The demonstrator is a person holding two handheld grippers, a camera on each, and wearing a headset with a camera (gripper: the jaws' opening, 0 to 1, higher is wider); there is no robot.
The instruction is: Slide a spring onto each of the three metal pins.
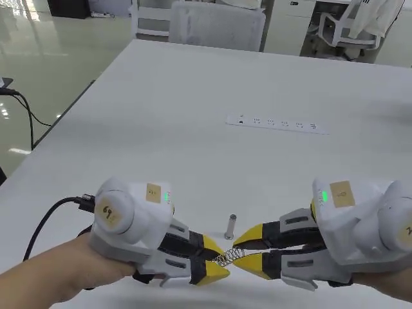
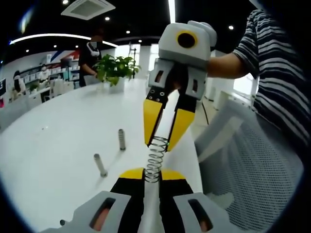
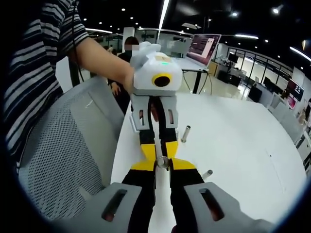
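A small steel spring [image 1: 228, 257] hangs between my two grippers just above the white table's [image 1: 193, 129] near edge. My left gripper [image 1: 219, 261] is shut on one end, and in the left gripper view the spring [image 2: 155, 158] rises from its jaws [image 2: 151, 175]. My right gripper [image 1: 237, 250] faces it, its yellow tips closed around the other end [image 2: 160, 144]. One bare metal pin [image 1: 231, 226] stands upright just behind the tips. Two bare pins [image 2: 121, 139] [image 2: 100, 165] stand left of the spring. In the right gripper view the spring [image 3: 163, 162] sits between the right gripper's tips [image 3: 163, 165].
A white power strip [image 1: 277, 122] lies farther back on the table. A black cable [image 1: 51, 215] trails from the left gripper over the left edge. A mesh chair [image 2: 262, 160] stands at the table's near side. A potted plant [image 2: 114, 68] sits at the far end.
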